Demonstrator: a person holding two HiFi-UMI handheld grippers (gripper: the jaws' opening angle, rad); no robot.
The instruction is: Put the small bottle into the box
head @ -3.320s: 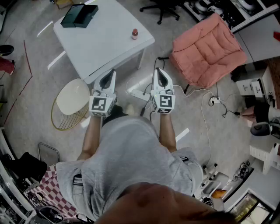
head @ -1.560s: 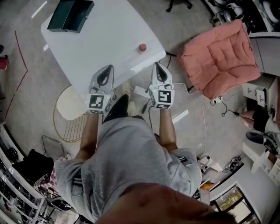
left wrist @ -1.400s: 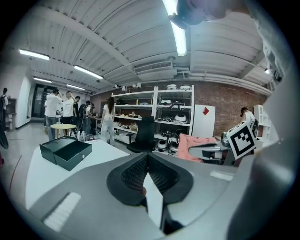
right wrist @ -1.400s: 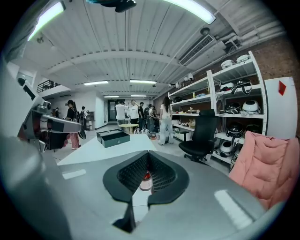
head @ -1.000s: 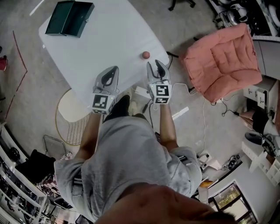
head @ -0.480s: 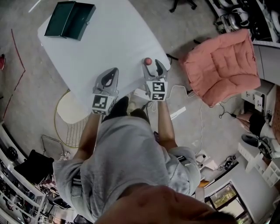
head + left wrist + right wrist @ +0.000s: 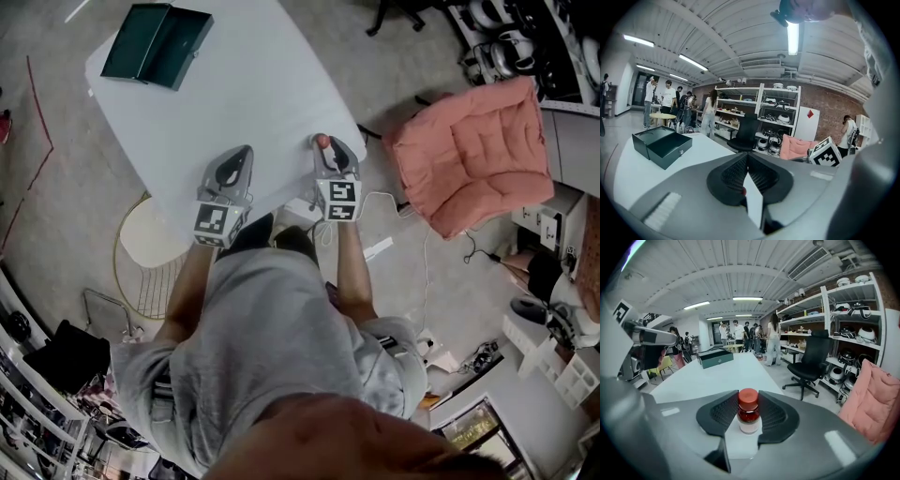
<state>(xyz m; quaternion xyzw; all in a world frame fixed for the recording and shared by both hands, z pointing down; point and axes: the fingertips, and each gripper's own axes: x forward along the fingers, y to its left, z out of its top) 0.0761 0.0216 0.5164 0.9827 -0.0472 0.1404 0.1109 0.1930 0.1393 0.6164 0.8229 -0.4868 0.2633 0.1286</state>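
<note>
The right gripper (image 7: pixel 323 148) is just clamping its jaws on the small bottle (image 7: pixel 748 411), the left gripper (image 7: pixel 232 161) idling pinched shut, the carry to the box (image 7: pixel 155 44) at eleven o'clock lying ahead.

The floor (image 7: pixel 56 216) is grey and smooth, with a thin red line (image 7: pixel 41 111) at 10 o'clock in the head view. A big white desk (image 7: pixel 244 84) fills 12 o'clock. A round cream stool (image 7: pixel 150 239) on gold wire stands at 9 o'clock, just beside the desk's edge. A soft pink cushion chair (image 7: pixel 473 141) sits at 2 o'clock, and white cables (image 7: pixel 427 272) run over the floor at 3 o'clock. In the gripper views, long lights (image 7: pixel 747 298) shine on a white ceiling. Tall white shelves (image 7: pixel 848 329) hold things like helmets, a black office chair (image 7: pixel 811 357) stands near them, and one wall (image 7: pixel 827 110) is red brick. People (image 7: pixel 736 333) stand far off.
</note>
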